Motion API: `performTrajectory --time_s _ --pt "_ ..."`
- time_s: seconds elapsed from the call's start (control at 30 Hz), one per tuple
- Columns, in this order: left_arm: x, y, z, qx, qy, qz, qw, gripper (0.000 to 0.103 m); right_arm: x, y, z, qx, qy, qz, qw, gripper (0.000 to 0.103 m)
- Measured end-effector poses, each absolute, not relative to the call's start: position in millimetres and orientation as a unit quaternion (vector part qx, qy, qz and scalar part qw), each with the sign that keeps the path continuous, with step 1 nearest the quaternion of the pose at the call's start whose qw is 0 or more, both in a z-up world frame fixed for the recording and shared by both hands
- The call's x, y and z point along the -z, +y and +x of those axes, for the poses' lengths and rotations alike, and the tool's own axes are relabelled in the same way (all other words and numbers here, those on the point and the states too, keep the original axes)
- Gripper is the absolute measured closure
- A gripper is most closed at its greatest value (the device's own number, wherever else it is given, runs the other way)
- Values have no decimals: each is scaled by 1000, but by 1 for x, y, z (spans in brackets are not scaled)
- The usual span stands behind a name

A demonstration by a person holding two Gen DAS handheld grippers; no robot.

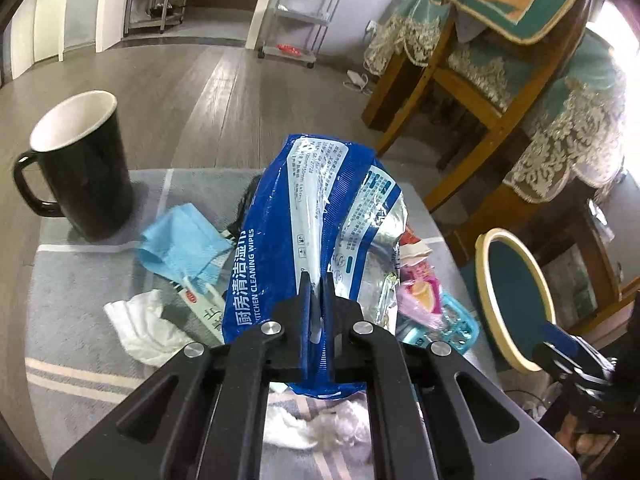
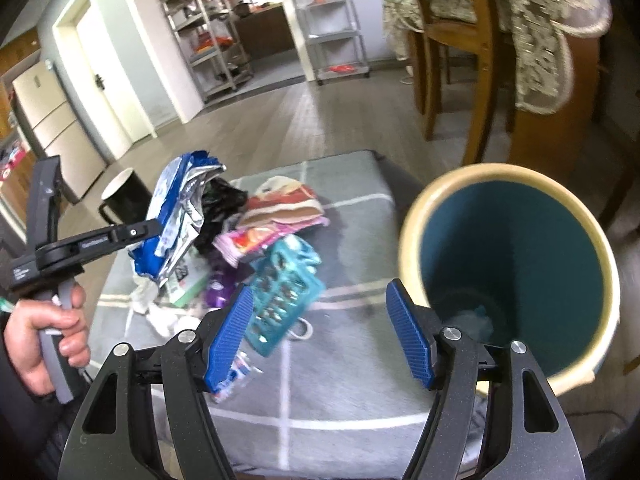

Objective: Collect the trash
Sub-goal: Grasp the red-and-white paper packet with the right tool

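Note:
My left gripper point(image 1: 316, 280) is shut on a blue and silver kitchen-wipes packet point(image 1: 304, 224) and holds it up above the grey cloth-covered table point(image 1: 72, 320). The packet also shows in the right wrist view point(image 2: 172, 220), pinched by the left gripper point(image 2: 156, 232). My right gripper point(image 2: 320, 320) is open and empty, above the table next to a teal bin with a cream rim point(image 2: 516, 264). The bin also shows in the left wrist view point(image 1: 516, 300). Trash lies on the table: a blue face mask point(image 1: 180, 248), white tissue point(image 1: 140, 328), snack wrappers point(image 2: 280, 216) and a teal plastic tray point(image 2: 280, 300).
A black mug point(image 1: 76, 168) stands at the table's far left corner. Wooden chairs with teal lace-trimmed covers point(image 1: 500, 80) stand to the right. Metal shelf carts point(image 1: 304, 12) stand across the wooden floor. A hand point(image 2: 44, 340) holds the left gripper's handle.

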State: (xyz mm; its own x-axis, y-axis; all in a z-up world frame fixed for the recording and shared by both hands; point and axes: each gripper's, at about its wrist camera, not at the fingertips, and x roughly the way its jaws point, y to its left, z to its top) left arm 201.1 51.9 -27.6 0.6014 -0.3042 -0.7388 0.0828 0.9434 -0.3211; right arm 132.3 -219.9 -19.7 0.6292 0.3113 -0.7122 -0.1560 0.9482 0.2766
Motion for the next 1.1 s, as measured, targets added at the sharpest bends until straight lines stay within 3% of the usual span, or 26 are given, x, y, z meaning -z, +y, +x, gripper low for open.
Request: performTrajectory --time_s 0.4,0.7,0.97,1.1 --pt "3 76 172 108 396 -156 899 99 30 -199 218 -147 449 133 871 33" --pt "5 79 176 107 390 -171 898 99 92 -226 285 -164 520 345 764 33" --pt "14 80 182 110 397 -175 894 101 106 -214 312 -196 533 326 756 33" --pt "16 78 185 110 398 -174 894 101 107 -209 316 -212 538 305 756 45"
